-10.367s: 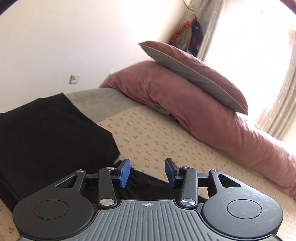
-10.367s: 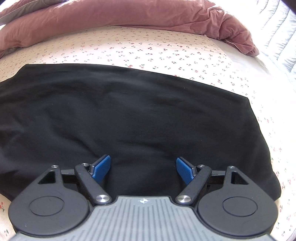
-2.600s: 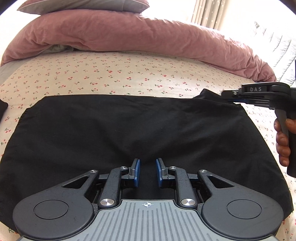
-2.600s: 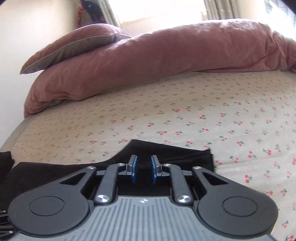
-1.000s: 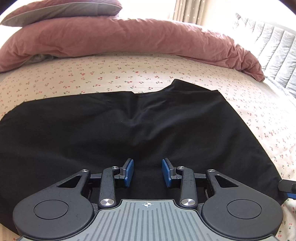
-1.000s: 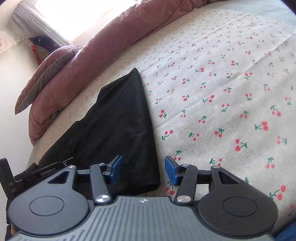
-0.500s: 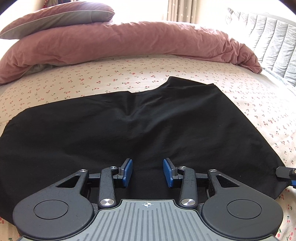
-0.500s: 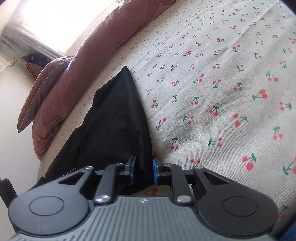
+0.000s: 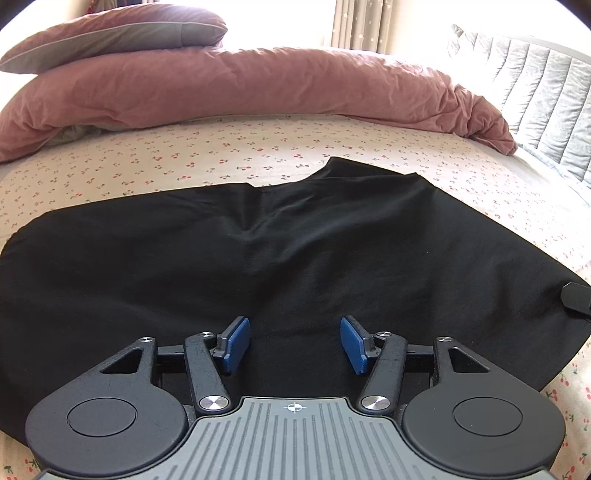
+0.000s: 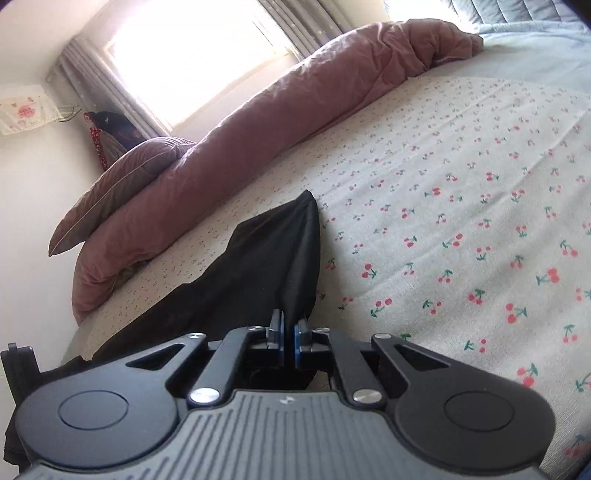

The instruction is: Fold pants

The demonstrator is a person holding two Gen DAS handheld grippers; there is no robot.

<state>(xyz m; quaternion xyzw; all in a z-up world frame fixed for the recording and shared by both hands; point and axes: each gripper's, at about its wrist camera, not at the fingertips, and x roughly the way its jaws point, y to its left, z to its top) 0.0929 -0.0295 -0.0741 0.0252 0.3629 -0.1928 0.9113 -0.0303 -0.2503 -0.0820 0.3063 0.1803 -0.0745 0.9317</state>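
Note:
Black pants (image 9: 280, 258) lie spread flat on the cherry-print bed sheet (image 9: 221, 155). My left gripper (image 9: 293, 343) is open just above the near edge of the pants and holds nothing. My right gripper (image 10: 289, 339) is shut on the right edge of the pants (image 10: 273, 258) and lifts that edge slightly off the sheet. The tip of the right gripper shows at the right edge of the left wrist view (image 9: 576, 295).
A rolled pink duvet (image 9: 258, 88) and a pillow (image 9: 110, 29) lie along the far side of the bed. A grey padded headboard (image 9: 546, 85) is at the far right. Bare sheet (image 10: 461, 229) stretches right of the pants.
My right gripper has closed on the pants' right edge and raised it a little. My left gripper has opened wider and stayed over the near edge.

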